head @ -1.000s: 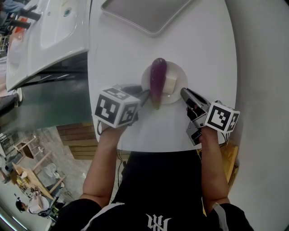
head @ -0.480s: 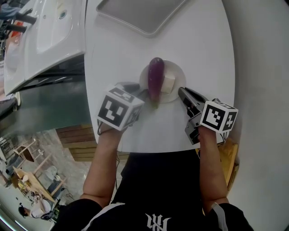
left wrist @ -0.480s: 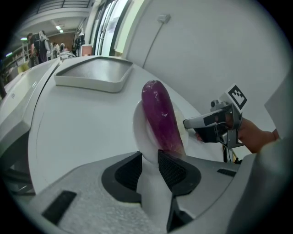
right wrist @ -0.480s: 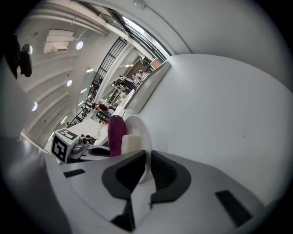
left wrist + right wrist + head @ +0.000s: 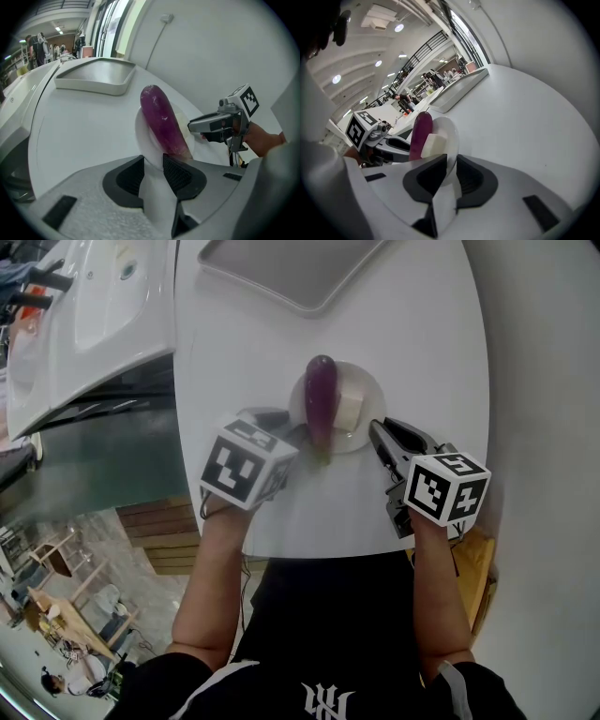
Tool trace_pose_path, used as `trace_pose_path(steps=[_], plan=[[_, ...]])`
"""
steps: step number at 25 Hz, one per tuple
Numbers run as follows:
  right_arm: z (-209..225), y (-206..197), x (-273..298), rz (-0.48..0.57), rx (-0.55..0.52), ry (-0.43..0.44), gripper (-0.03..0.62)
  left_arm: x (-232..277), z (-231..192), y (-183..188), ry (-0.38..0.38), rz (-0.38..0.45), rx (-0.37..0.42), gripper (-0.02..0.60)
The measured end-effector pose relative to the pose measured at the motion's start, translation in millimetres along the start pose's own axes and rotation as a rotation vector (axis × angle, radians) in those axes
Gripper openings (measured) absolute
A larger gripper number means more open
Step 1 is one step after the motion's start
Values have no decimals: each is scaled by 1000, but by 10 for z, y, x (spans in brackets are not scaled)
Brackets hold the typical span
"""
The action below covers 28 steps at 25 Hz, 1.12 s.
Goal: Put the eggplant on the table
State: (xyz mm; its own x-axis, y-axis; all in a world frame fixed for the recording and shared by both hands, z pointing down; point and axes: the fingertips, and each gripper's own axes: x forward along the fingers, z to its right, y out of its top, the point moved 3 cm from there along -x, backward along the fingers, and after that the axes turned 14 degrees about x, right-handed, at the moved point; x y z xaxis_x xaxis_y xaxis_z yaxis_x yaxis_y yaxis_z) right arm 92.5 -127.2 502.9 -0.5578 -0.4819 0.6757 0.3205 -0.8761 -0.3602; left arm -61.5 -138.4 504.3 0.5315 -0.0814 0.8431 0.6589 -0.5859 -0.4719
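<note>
The eggplant (image 5: 321, 404) lies on a plate (image 5: 368, 388) beside a white block (image 5: 350, 410), mid-frame on the desk (image 5: 422, 334), tray (image 5: 300, 273) above, with the left gripper (image 5: 298, 435) and right gripper (image 5: 379, 433) at the plate's sides, fingers just opened wider, its rim between them, unpinched.

You've a grey tray (image 5: 300, 268) at the table's (image 5: 244, 352) far edge, a white plate (image 5: 376, 395) mid-table bearing a pale block (image 5: 349, 410), and a sink (image 5: 84, 324) beyond the left edge.

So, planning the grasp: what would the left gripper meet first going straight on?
Probably the plate rim, at its jaws, which have just been opening on nothing; the eggplant close beside.
</note>
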Motion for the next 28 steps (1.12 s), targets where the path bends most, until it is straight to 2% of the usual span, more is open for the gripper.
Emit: trace_pose_path(steps=[4,12,15,20,25,27,28], plan=[[-29,14,-1,3,-105,-38,61,-8,0,3,33,-13,39,113],[-89,36,11,14,-366,-162,95,-17,13,34,157,-55,202,132],[-84,36,13,14,-437,-197,97,-16,39,56,163,-55,228,132],[-183,18,15,33,-619,-265,83,-33,65,82,185,-44,299,132],[-243,46,-135,115,-578,-180,78,-59,53,21,208,-10,322,132],[-301,25,-272,168,-517,-79,78,-120,73,-22,211,28,329,130],[-365,-14,-361,192,-458,19,77,-163,106,-48,197,61,321,126]])
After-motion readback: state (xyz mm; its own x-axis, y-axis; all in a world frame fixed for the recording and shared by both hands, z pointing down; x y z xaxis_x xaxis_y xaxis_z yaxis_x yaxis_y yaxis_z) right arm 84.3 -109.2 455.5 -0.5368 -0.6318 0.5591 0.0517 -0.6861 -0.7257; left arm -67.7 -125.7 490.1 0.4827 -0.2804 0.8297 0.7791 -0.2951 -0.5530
